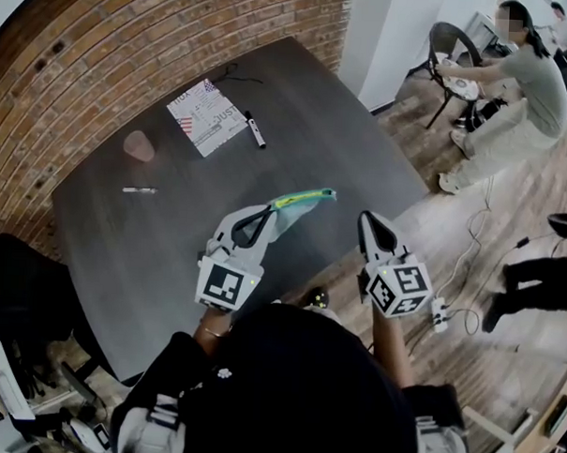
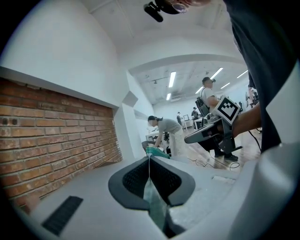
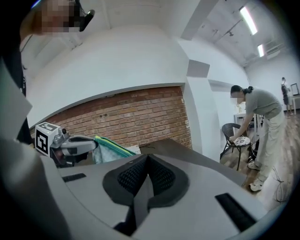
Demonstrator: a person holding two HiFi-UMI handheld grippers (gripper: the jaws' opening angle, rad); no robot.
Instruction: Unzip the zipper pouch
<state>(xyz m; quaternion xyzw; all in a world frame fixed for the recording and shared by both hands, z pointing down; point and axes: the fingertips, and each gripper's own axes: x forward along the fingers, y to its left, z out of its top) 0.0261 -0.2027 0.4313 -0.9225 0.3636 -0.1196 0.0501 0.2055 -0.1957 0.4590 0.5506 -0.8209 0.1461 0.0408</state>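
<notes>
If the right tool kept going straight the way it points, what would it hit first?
Probably the dark table top, or the brick wall behind it; depth is unclear. The zipper pouch, held in the left tool, lies left of the right tool's line.

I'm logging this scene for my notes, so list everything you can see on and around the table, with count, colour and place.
table: one, dark grey, against the brick wall
zipper pouch: one, teal with a yellow-green edge, held above the table
printed sheet: one, white, far part of the table
marker: one, black, just right of the sheet
pen: one, pale, left part of the table
bystander: one, grey top, at a chair beyond the table
power strip: one, white, on the wooden floor
left tool: one, grey, shut on the pouch
right tool: one, grey, shut, empty
</notes>
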